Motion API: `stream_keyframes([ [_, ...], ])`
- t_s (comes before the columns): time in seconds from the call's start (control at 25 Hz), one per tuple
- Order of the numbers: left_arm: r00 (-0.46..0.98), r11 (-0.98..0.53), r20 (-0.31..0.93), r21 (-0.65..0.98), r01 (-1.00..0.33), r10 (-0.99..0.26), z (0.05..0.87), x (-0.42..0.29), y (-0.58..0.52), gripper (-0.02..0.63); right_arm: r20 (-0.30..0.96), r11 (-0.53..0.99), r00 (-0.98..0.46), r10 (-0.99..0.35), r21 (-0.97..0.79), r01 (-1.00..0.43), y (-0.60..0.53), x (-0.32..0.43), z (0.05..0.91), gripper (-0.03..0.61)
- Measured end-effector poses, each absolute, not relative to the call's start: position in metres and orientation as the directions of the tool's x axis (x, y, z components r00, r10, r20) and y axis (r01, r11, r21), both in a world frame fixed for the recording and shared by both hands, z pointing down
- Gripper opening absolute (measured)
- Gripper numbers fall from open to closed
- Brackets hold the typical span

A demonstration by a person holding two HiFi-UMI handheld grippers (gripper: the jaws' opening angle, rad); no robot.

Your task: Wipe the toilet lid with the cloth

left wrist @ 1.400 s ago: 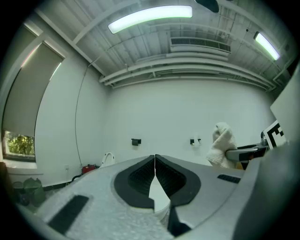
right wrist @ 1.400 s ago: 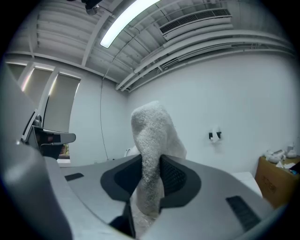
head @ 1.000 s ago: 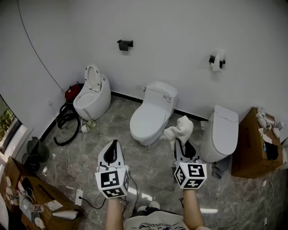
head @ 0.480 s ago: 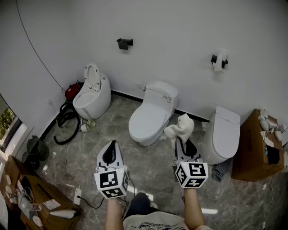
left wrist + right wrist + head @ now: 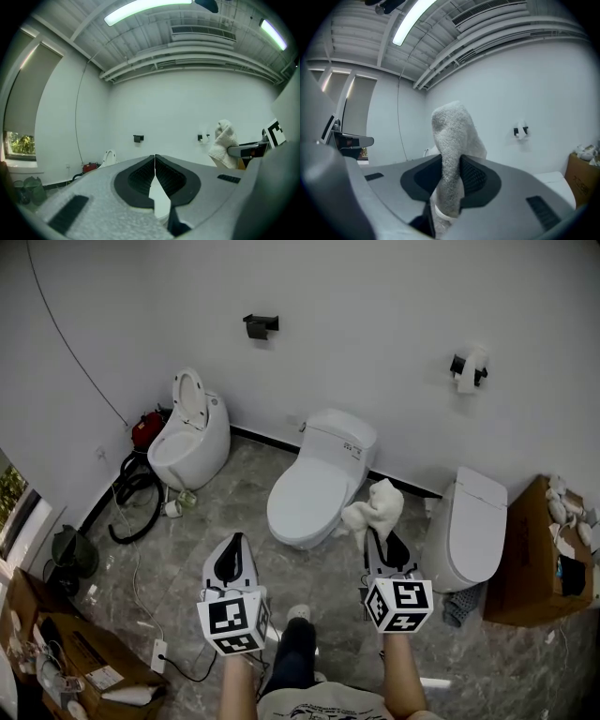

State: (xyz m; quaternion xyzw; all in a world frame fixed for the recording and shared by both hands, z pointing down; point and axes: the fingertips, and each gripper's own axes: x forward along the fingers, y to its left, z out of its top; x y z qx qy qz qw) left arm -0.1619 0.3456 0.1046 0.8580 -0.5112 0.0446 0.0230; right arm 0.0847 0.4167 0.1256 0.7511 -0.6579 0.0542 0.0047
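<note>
A white toilet with its lid down stands in the middle of the head view, against the wall. My right gripper is shut on a white cloth that bunches up above its jaws, just right of that toilet's bowl. My left gripper is shut with nothing in it, its pads meeting in the left gripper view. It hovers over the floor in front of the toilet, to its left. The cloth shows at the right of the left gripper view.
A second toilet with raised seat stands at the left, a third with closed lid at the right. A cardboard box sits far right, black hose and boxes at the left. My leg and shoe are below.
The view has shifted closer to the middle toilet. A leg and shoe have come forward between the grippers. Both grippers hold their places in the view, the cloth still held.
</note>
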Motion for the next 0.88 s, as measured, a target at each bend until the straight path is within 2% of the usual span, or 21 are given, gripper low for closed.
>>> stream_keyframes([
  [0.88,0.540,-0.542,0.125,0.020,-0.840,-0.832,0.115,-0.092,0.067,0.011,0.140,-0.189,0.181,-0.974,-0.045,-0.981,0.156,0.140,0.136,0.100],
])
